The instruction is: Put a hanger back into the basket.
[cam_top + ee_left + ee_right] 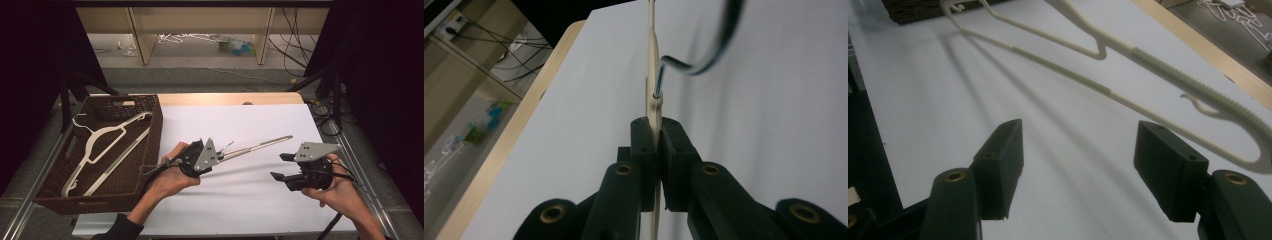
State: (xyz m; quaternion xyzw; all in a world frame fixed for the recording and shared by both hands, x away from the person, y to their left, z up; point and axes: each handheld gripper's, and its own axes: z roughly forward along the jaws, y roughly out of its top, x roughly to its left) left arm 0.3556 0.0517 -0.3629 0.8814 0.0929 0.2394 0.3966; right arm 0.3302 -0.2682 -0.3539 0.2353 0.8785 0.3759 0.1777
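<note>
A cream plastic hanger (260,145) is held over the white sheet (240,120), its long side reaching right. My left gripper (220,157) is shut on its neck. In the left gripper view the black pads (644,145) of the left gripper (656,140) pinch the thin cream neck (653,60) just below the dark wire hook (704,60). My right gripper (277,166) stands open right of the hanger's far end. In the right gripper view the right gripper (1078,165) has nothing between its jaws, and the hanger (1193,85) runs ahead, its curved end near the right pad.
A dark wicker basket (155,130) stands at the table's left with another white hanger (107,145) lying in it. The table's wooden far edge (225,98) shows beyond the sheet. Shelves, cables and clutter lie on the floor behind.
</note>
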